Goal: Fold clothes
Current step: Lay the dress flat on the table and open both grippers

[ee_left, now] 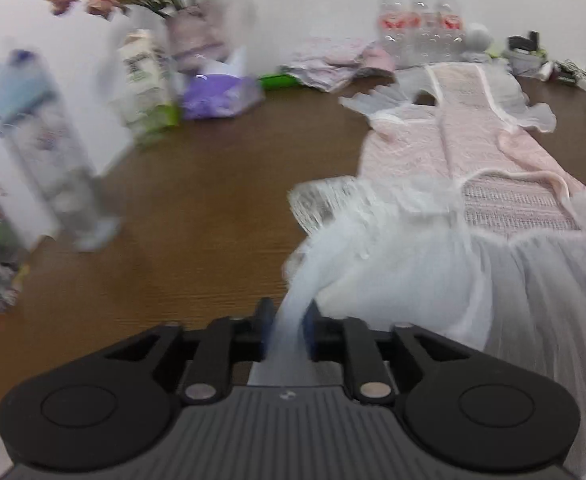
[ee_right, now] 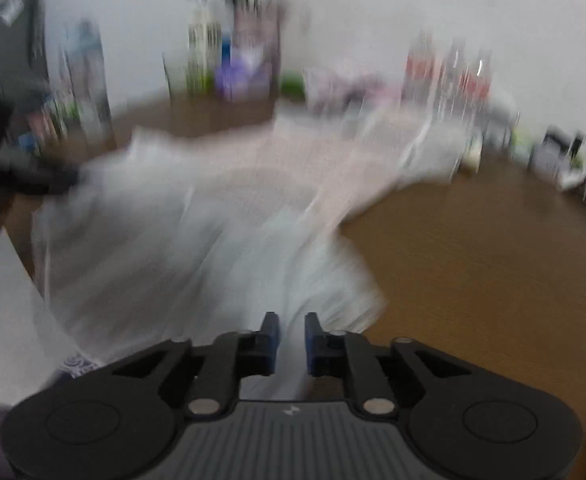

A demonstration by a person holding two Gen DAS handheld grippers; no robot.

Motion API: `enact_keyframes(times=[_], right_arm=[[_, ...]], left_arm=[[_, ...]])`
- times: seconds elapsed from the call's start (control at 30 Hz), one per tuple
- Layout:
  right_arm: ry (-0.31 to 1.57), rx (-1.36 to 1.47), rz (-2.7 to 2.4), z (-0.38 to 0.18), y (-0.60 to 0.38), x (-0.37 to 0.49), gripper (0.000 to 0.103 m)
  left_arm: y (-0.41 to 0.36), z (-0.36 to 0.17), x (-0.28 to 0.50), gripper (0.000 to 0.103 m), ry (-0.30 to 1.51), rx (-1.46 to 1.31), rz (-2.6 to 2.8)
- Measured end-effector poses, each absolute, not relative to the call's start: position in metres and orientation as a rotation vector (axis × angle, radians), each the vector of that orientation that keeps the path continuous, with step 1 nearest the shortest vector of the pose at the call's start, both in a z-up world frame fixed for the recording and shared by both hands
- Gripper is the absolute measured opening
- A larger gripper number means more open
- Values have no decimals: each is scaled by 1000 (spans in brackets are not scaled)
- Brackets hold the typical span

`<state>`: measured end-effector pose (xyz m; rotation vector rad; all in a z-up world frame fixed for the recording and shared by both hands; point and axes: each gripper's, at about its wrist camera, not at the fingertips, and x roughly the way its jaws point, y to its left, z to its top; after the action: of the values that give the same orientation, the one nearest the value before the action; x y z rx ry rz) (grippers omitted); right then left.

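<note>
A strip of white tulle is pinched between the pads of the left tongs point(ee_left: 289, 330), drawn taut from the skirt of the dress point(ee_left: 465, 160). White fabric also runs between the fingers of the right tongs point(ee_right: 292, 340), but that view is blurred and a gap shows on either side of the cloth, so whether it is gripped cannot be told. The dress is laid flat on the brown table point(ee_left: 197, 184), pink bodice towards the wall and tulle skirt towards the tongs.

The step in hand is judged to be a fold of the hem up over the bodice. Both corners should be secured before lifting, the right grip being checked first. The hem is best carried level and evenly, so the crease falls straight across. The tulle is light and slippery; a slow, low pass would keep it from bunching. The bottles point(ee_left: 421, 20) and the vase point(ee_left: 191, 32) at the back should be kept well clear.
</note>
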<state>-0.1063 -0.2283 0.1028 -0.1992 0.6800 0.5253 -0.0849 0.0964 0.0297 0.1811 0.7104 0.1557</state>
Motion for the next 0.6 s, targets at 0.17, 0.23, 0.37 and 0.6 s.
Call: enact_keyframes(times=[0.17, 0.23, 0.37, 0.6], right_arm=[[613, -51, 475, 124, -204, -6, 62], [668, -77, 459, 109, -179, 48, 60], [741, -196, 314, 66, -142, 108, 16], [710, 100, 75, 67, -253, 75, 3]], left_arm=[[75, 75, -61, 48, 568, 143, -47], [52, 61, -28, 41, 601, 208, -76], [44, 23, 10, 26, 713, 210, -38], [78, 8, 2, 27, 665, 138, 24]])
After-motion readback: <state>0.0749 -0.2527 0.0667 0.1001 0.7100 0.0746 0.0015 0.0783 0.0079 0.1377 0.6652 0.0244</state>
